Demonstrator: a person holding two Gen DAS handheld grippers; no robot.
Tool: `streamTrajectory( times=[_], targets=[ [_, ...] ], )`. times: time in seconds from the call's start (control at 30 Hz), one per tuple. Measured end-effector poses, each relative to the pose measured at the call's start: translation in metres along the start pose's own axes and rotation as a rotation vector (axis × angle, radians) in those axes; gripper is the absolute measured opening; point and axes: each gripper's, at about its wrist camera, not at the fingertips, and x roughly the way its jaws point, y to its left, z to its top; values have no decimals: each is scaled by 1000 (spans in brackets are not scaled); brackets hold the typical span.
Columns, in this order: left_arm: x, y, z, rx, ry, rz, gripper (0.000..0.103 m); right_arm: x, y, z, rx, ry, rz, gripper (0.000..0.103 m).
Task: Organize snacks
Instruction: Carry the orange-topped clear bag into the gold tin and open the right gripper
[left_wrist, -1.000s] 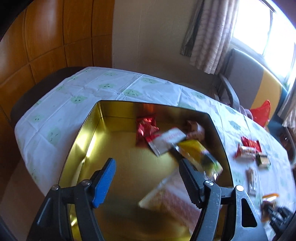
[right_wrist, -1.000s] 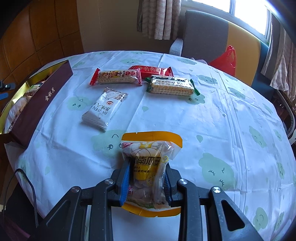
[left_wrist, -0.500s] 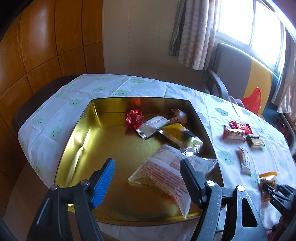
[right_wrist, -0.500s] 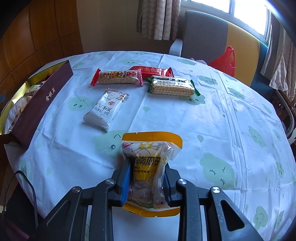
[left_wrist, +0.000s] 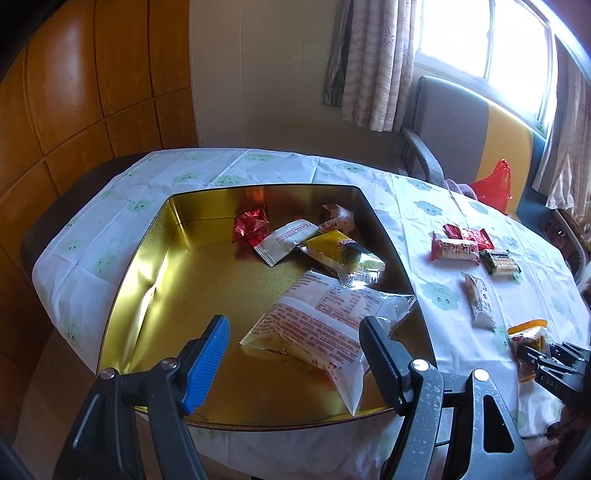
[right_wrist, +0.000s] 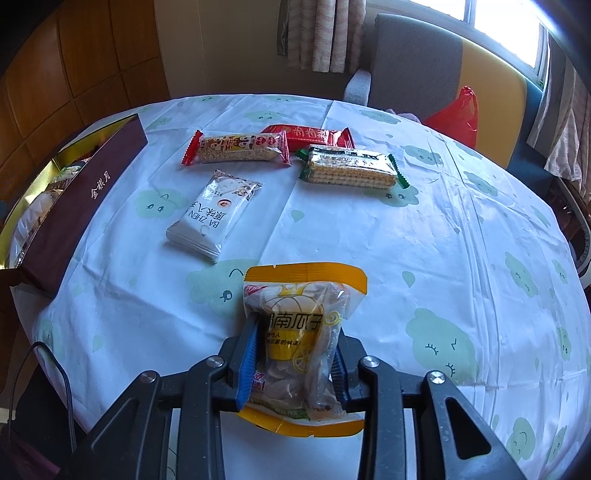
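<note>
- Left claw (left_wrist: 293, 345): fingers spread wide, nothing between them, above the near part of the gold tin (left_wrist: 147, 266).
- Gold tin: on the desk (left_wrist: 417, 206), holding a large clear packet (left_wrist: 325, 317), a yellow packet (left_wrist: 341, 253), a white sachet (left_wrist: 284, 242), a red foil snack (left_wrist: 251, 225).
- Right claw (right_wrist: 295, 356): pads at both sides of the orange-edged snack bag (right_wrist: 303, 321), jaws opening.
- Orange-edged snack bag: on the desk cloth, near edge.
- Beyond it, apart: white packet (right_wrist: 214, 214), red-ended bar (right_wrist: 236, 147), green-ended wafer pack (right_wrist: 351, 168), red packet (right_wrist: 310, 134).
</note>
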Motion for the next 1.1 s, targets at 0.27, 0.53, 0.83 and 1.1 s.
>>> streamTrajectory(
  times=[0.27,0.53,0.83,1.1],
  targets=[
    [0,1,-3,4,1,10,74,-5,8,-2,-43,-11,-9,31],
    [3,8,-5,-11,4,21,74,-12,15,-6,49,12,166,28],
    [3,24,-1,-52,-15,53,74,-31,39,14,106,-25,340,28],
    [3,42,2,-97,-30,87,74,-50,114,70,-94,-82,422,28]
  ],
)
